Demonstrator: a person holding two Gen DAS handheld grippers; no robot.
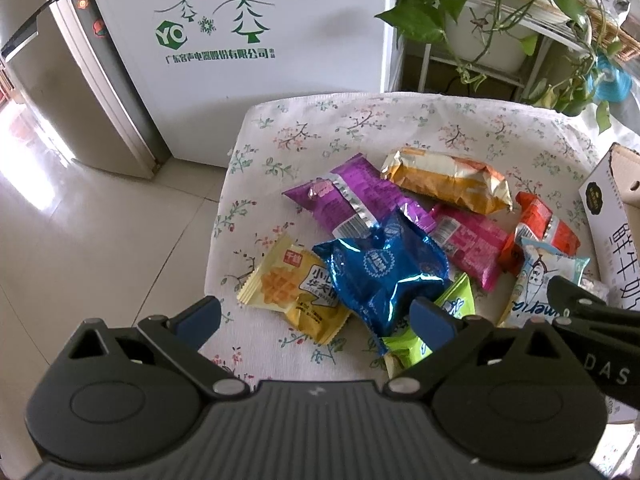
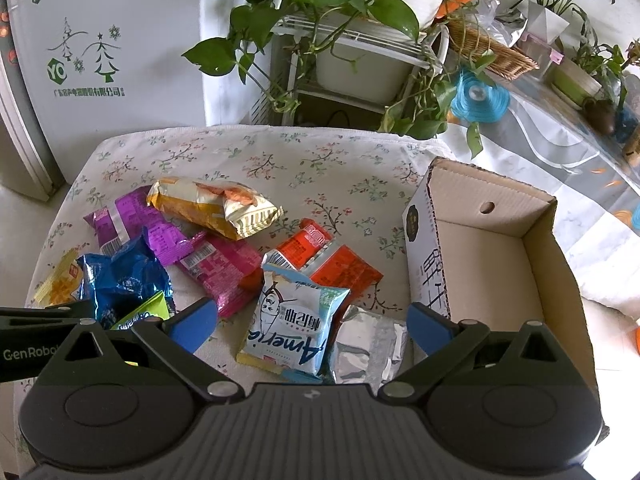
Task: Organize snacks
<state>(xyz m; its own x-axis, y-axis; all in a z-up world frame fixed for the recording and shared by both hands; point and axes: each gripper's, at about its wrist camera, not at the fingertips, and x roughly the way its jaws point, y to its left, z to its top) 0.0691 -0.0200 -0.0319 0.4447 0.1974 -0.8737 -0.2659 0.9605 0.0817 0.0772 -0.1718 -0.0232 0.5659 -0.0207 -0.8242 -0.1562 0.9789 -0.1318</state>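
Observation:
Several snack packets lie in a heap on a floral tablecloth. My left gripper is open above a yellow waffle packet and a blue foil packet; a green packet lies by its right finger. My right gripper is open above a light-blue packet and a silver packet. Purple, pink, red and gold packets lie further back. An open, empty cardboard box stands at the right.
A white fridge stands behind the table at the left. A rack of potted plants stands behind the table. A wicker basket and other pots sit on a side table at the right. Tiled floor lies to the left.

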